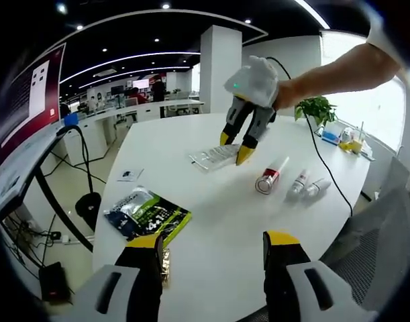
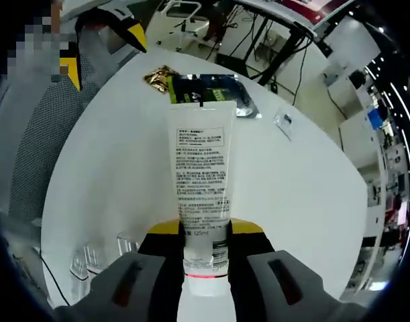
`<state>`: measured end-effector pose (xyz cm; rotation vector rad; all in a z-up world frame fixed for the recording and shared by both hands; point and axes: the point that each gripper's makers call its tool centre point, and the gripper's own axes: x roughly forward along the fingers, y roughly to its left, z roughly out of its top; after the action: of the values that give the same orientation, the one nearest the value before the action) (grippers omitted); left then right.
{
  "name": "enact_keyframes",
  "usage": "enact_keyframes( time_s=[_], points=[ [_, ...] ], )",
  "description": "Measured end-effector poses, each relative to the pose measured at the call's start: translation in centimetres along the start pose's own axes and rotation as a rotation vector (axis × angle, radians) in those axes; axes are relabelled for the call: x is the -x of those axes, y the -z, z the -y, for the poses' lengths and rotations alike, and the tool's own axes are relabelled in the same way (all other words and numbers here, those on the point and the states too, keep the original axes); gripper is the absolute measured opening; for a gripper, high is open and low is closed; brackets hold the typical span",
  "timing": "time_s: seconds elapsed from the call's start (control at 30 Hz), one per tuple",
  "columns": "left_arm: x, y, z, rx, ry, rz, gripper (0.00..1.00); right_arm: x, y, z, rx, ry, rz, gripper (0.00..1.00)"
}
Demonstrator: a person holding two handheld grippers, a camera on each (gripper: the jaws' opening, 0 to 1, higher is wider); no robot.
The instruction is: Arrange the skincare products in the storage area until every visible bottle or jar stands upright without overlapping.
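Reaching in from the upper right of the left gripper view, a bare forearm angles the right gripper point(image 1: 239, 149) downward above the white table point(image 1: 211, 221), beside a clear organizer tray point(image 1: 216, 156). Its jaws clamp a white tube point(image 2: 202, 181) near the capped end — text side facing the right gripper view. Three small bottles point(image 1: 292, 181) lie on their sides nearby. Low at the table's near edge, the left gripper point(image 1: 215, 249) holds nothing, jaws spread wide, next to a green packet point(image 1: 147, 216).

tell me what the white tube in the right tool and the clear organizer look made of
White tube: likely soft matte plastic, opaque, printed text, flat crimped end. Clear organizer: looks like hard transparent plastic or acrylic, since the white table shows through its glossy walls.
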<state>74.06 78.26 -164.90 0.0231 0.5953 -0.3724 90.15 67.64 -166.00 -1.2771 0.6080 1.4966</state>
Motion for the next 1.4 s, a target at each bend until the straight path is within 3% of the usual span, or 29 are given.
enact_keyframes(
  time_s=[0.17, 0.43, 0.67, 0.73, 0.87, 1.2, 1.4],
  points=[
    [-0.1, 0.0, 0.2, -0.008, 0.011, -0.003, 0.62, 2.0, -0.6, -0.1, -0.043, 0.059, 0.044, 0.21],
    [-0.1, 0.0, 0.7, -0.020, 0.029, -0.012, 0.61, 5.9, -1.5, -1.4, -0.244, 0.162, 0.202, 0.21],
    [0.4, -1.0, 1.4, -0.025, 0.056, 0.024, 0.58, 9.2, -2.3, -2.9, -0.419, 0.265, 0.365, 0.22],
    [0.8, -1.9, 1.8, -0.028, 0.066, 0.057, 0.59, 10.4, -2.6, -3.9, -0.452, 0.292, 0.409, 0.22],
    [1.2, -3.4, 2.3, -0.032, 0.079, 0.096, 0.60, 11.5, -2.6, -5.5, -0.509, 0.336, 0.456, 0.22],
    [1.1, -3.2, 2.5, -0.022, 0.091, 0.084, 0.61, 12.6, -3.0, -8.3, -0.649, 0.372, 0.584, 0.22],
    [2.4, -6.2, 4.6, -0.032, 0.189, 0.193, 0.63, 13.8, -4.5, -9.3, -0.691, 0.382, 0.672, 0.23]
  ],
)
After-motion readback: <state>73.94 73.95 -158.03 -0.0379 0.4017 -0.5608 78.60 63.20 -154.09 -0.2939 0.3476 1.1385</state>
